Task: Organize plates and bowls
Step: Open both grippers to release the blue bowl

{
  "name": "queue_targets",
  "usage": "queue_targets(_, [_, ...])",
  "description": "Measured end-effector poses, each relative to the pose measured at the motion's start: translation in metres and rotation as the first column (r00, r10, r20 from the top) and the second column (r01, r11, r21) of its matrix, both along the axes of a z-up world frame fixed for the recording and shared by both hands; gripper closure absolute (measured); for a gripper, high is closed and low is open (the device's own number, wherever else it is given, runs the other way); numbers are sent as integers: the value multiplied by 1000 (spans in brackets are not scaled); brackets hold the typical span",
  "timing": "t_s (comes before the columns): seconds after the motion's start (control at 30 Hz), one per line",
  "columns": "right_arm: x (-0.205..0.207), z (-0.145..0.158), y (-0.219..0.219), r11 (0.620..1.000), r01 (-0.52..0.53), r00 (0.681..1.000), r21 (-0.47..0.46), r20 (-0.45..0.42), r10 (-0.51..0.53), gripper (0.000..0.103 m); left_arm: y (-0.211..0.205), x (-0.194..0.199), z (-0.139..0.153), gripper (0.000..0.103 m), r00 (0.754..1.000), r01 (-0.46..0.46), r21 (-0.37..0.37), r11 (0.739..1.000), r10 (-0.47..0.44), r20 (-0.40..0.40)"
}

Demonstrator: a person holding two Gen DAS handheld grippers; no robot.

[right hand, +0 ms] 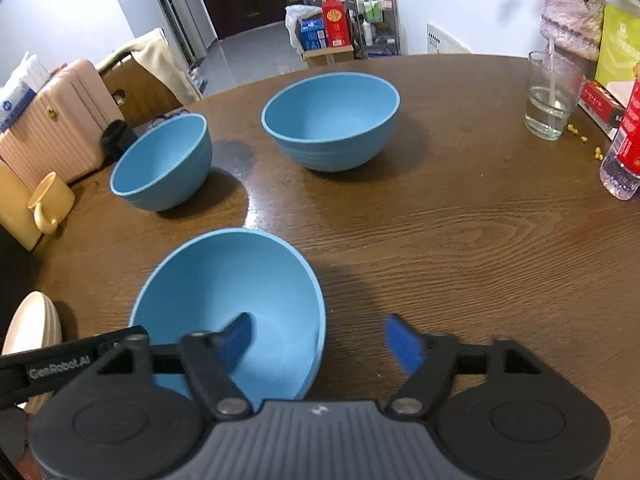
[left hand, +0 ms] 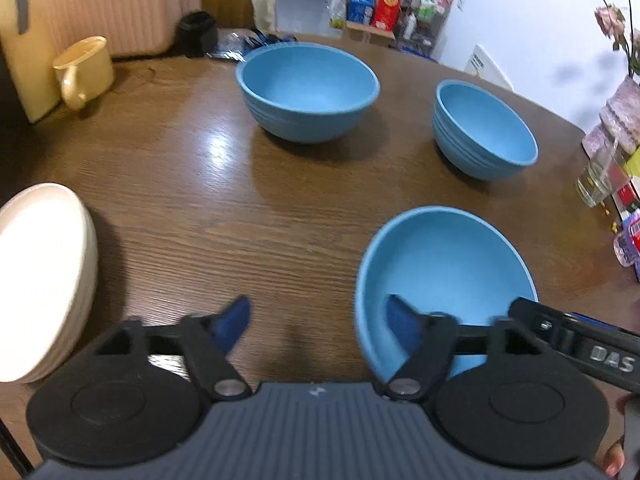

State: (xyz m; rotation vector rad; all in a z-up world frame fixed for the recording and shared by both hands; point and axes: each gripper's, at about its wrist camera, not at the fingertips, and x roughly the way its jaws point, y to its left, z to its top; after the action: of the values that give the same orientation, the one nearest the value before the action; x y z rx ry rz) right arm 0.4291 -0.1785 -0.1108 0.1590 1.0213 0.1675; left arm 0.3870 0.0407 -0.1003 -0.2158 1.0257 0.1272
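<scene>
Near bowl: a blue bowl (left hand: 444,276) (right hand: 228,300) stands upright and empty on the wooden table (left hand: 256,216) (right hand: 440,240), closest to both grippers, toward the table's near edge.
Left gripper: the left gripper (left hand: 320,320) has its jaws spread wide and holds nothing; its right blue fingertip (left hand: 402,320) shows over the near bowl's inside, its left one over bare wood.
Right gripper: the right gripper (right hand: 320,340) is likewise spread wide and empty; its left blue fingertip (right hand: 238,338) shows over the same bowl's inside, the other over the table.
Other bowls: a large blue bowl (left hand: 308,92) (right hand: 332,120) sits near the table's far edge; a smaller blue bowl (left hand: 484,130) (right hand: 164,162) stands well apart from it. Both are empty.
Plates: a stack of cream plates (left hand: 40,280) (right hand: 34,328) rests at the table's near left edge.
Table: dark brown wood grain, glossy, with a bright glare patch between the bowls.
Other containers: a yellow mug (left hand: 86,70) (right hand: 50,204) at the left edge; a glass tumbler (right hand: 554,96) (left hand: 600,178) holding a little clear liquid at the right edge, yellow crumbs beside it; a plastic bottle (right hand: 626,152) with a red label nearby.
Room: a pink ribbed suitcase (left hand: 120,4) (right hand: 52,120) beyond the left edge, white walls, a dark door, a cluttered shelf rack (right hand: 372,24).
Writing: "GenRobot.AI" on the gripper arm in the right wrist view; "DAS" on the arm in the left wrist view.
</scene>
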Motion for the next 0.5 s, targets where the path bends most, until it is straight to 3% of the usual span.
queue_targets(0.1, [-7, 10, 0, 1000, 5, 1000, 5, 13, -5, 8, 10, -9, 10, 1, 1000, -19, -1, 1000, 19, 18])
queue_targets(0.17, [-11, 17, 0, 1000, 9, 1000, 11, 24, -9, 0, 17, -13, 17, 1, 999, -29, 4, 1000, 29, 29])
queue_targets(0.5, [-30, 48, 9, 999, 6, 997, 44, 71, -9, 0, 48, -38, 58, 0, 992, -77, 25, 997, 74, 98])
